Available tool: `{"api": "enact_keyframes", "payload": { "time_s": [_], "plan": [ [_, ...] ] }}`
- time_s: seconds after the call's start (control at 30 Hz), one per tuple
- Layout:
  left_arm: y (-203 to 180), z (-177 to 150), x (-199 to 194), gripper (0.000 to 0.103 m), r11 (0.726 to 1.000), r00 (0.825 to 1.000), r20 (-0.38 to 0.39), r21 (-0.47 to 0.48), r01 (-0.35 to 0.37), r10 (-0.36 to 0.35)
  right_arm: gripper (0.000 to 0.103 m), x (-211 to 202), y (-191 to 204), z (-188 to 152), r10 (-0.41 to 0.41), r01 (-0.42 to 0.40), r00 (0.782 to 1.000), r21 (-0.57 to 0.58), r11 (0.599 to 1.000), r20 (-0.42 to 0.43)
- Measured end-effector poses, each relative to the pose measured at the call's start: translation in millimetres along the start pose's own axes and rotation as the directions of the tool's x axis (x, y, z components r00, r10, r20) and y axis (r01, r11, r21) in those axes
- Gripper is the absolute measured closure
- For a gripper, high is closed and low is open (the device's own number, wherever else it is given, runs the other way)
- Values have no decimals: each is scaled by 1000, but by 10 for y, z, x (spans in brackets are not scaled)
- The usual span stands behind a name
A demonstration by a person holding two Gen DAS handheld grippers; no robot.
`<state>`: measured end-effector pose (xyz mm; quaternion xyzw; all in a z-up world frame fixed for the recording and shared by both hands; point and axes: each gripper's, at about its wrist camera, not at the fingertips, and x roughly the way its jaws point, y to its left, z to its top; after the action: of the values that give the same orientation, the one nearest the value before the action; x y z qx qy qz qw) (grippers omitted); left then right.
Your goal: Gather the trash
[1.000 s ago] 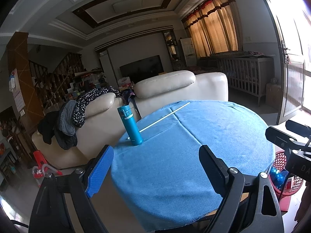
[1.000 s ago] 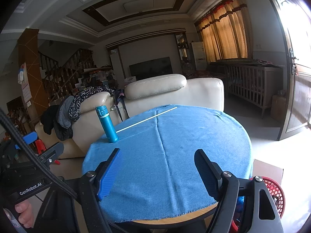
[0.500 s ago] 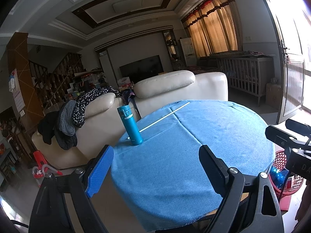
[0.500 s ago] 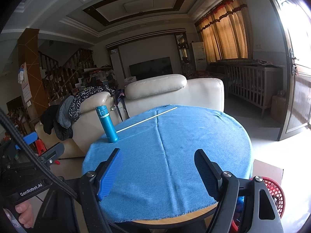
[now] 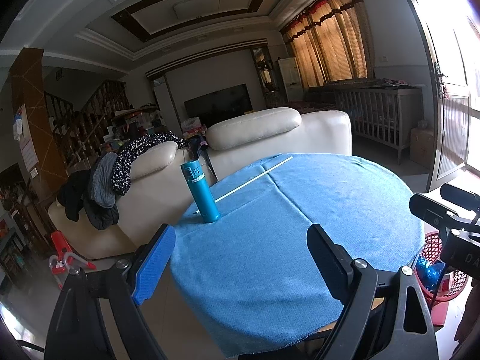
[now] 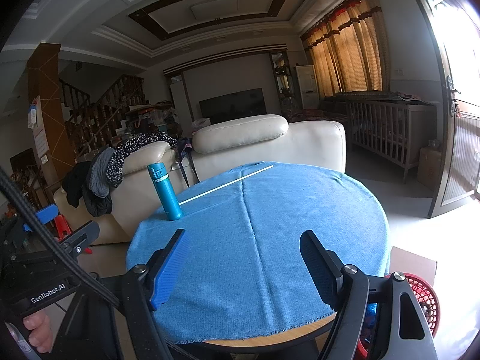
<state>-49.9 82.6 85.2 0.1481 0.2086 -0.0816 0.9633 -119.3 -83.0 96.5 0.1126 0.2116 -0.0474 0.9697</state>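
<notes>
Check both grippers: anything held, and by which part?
Nothing held. Left gripper and right gripper are both open above the blue tablecloth; the teal bottle and white stick lie untouched.

A round table (image 6: 270,340) under blue cloth (image 6: 285,240) carries 1 upright teal bottle (image 6: 165,191) and 1 white stick (image 6: 226,183).

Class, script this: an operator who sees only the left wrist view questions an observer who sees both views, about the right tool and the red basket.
Operator: Is the right tool holding anything?
Observer: No. The right tool is open, with nothing between its fingers.
Operator: Anything next to the red basket that I can't see?
Observer: Yes. A cardboard box sits on the floor on the far side of the red basket.
</notes>
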Motion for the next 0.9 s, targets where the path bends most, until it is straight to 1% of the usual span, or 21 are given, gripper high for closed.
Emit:
{"api": "enact_keyframes", "payload": {
  "time_s": [0.27,0.5,0.67,0.9],
  "plan": [
    [17,-22,40,13,1000,1000,-8,-4,3,-3,24,23,-14,-9,-4,4,1000,-15,1000,-2],
    [3,-56,218,13,1000,999,-40,-5,2,-2,24,174,-7,154,-23,25,1000,-62,998,20],
    [8,-43,427,13,1000,997,-71,-14,-1,0,24,403,-103,260,-44,45,999,-70,997,6],
    [33,29,800,13,999,994,-105,-35,1,-5,24,845,-170,304,-70,66,996,-71,995,-50]
  ]
}}
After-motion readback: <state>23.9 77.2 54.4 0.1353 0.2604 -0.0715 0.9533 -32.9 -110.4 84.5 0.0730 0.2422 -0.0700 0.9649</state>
